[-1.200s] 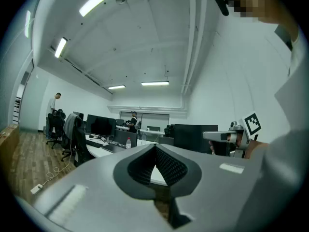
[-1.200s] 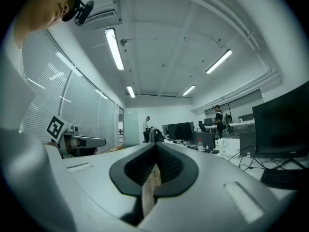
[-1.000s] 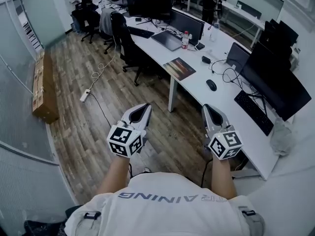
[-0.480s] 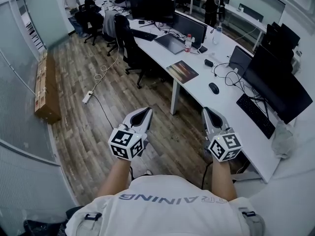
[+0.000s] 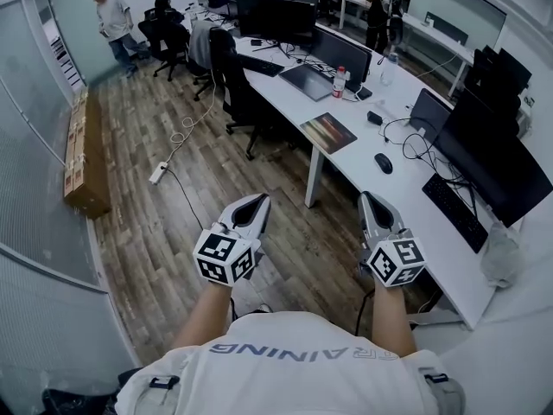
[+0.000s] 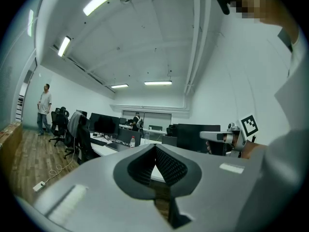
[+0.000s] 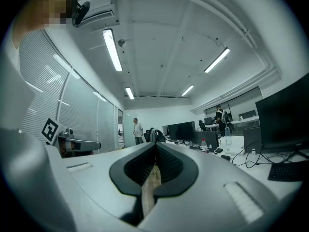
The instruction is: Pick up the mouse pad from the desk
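The mouse pad (image 5: 327, 131), a rectangle with a dark reddish print, lies flat near the front edge of the long white desk (image 5: 354, 167) in the head view. Both grippers are held level over the wooden floor, well short of the pad. My left gripper (image 5: 256, 202) is shut with nothing in it, its pads meeting at the tip (image 6: 155, 151). On the right, my right gripper (image 5: 370, 199) is likewise shut and empty (image 7: 155, 149), close to the desk's front edge. In the gripper views the pad cannot be made out.
A black mouse (image 5: 384, 162), keyboard (image 5: 454, 205), monitors (image 5: 497, 164), a laptop (image 5: 308, 80) and a bottle (image 5: 339, 81) sit on the desk. A black chair (image 5: 232, 89) stands by it. A power strip (image 5: 157, 173) and cable lie on the floor; boxes (image 5: 84, 158) line the left wall. A person (image 5: 111, 20) stands far back.
The desk and mouse pad have shifted lower and nearer in the head view as both grippers moved forward together. Both stayed shut. The person at the back has moved left.
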Motion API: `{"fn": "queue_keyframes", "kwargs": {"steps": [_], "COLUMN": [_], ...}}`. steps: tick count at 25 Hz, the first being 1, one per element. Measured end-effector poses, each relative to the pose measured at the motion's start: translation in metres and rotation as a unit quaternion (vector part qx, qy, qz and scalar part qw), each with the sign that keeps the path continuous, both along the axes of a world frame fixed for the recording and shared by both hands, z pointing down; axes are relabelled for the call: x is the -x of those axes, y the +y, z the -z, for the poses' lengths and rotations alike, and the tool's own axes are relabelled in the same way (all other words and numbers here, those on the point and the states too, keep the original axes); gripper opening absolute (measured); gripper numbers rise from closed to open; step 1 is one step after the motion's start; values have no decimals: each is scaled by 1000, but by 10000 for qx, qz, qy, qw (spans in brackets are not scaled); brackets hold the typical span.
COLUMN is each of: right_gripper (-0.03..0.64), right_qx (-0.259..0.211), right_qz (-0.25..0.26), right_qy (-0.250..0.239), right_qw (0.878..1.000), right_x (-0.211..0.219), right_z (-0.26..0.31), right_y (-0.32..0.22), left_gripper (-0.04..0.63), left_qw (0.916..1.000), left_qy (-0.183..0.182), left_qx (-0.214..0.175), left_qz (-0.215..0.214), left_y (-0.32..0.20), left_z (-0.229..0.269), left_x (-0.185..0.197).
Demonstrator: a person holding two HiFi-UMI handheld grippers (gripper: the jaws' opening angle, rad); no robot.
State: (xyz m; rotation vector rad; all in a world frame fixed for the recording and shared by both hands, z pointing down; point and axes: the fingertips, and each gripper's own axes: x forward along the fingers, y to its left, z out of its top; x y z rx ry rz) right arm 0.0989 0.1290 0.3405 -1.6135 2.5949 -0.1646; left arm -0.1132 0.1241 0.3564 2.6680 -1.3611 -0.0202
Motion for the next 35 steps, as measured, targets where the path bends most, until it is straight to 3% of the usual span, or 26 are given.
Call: {"fn": "queue_keyframes", "kwargs": {"steps": [10, 17, 35], "right_gripper": [11, 11, 11], "right_qx": [47, 24, 196], "right_qz": [229, 265, -119], "right_qy": [-33, 7, 124], "right_qw": [9997, 9996, 9997], "right_x": [75, 104, 81], "right_z": [-16, -12, -21], "right_y": [-27, -37, -50], "left_gripper": [2, 2, 2], "left_qw": [9994, 9995, 9999], "left_qy": [-3, 6, 123], "left_qx": [8, 6, 102], "left_qz": [347, 330, -33], "left_y": [-7, -15, -45], "left_z": [-13, -13, -26], "left_x": [84, 112, 94]}}
